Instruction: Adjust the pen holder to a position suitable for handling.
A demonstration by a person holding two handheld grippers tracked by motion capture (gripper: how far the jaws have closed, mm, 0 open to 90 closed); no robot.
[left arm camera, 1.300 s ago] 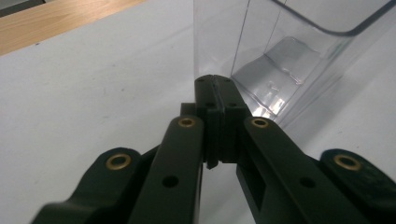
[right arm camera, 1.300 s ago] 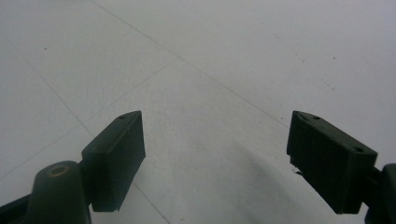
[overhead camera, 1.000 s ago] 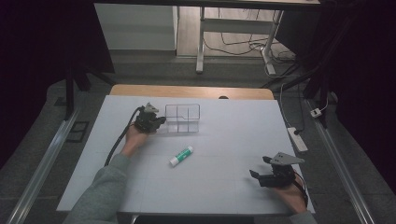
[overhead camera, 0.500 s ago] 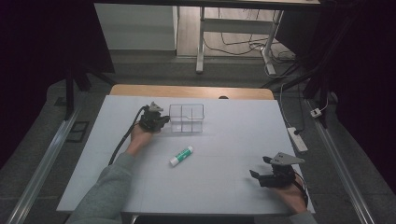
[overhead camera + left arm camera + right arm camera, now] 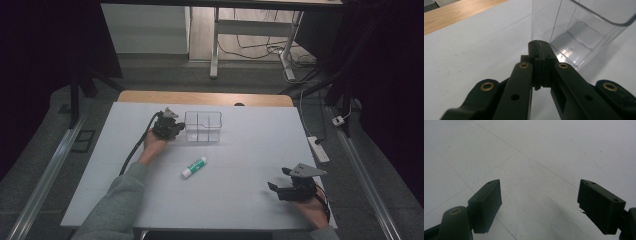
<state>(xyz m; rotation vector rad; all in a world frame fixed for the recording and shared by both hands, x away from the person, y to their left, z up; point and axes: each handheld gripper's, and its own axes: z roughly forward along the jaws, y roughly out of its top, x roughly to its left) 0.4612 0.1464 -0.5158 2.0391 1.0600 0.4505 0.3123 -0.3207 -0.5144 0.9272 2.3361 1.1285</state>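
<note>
Left gripper view: left gripper [image 5: 540, 53] jaws closed at clear organizer [image 5: 584, 32] corner, right gripper [image 5: 539, 205] wide

My left gripper [image 5: 176, 129] sits upper left, jaws pressed together (forearm outstretched); right gripper [image 5: 278, 186] lower right, jaws spread.

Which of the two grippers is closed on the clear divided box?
The left gripper: its fingers are pinched together on the clear divided box's wall. The right gripper sits open over bare table, far from it.
</note>
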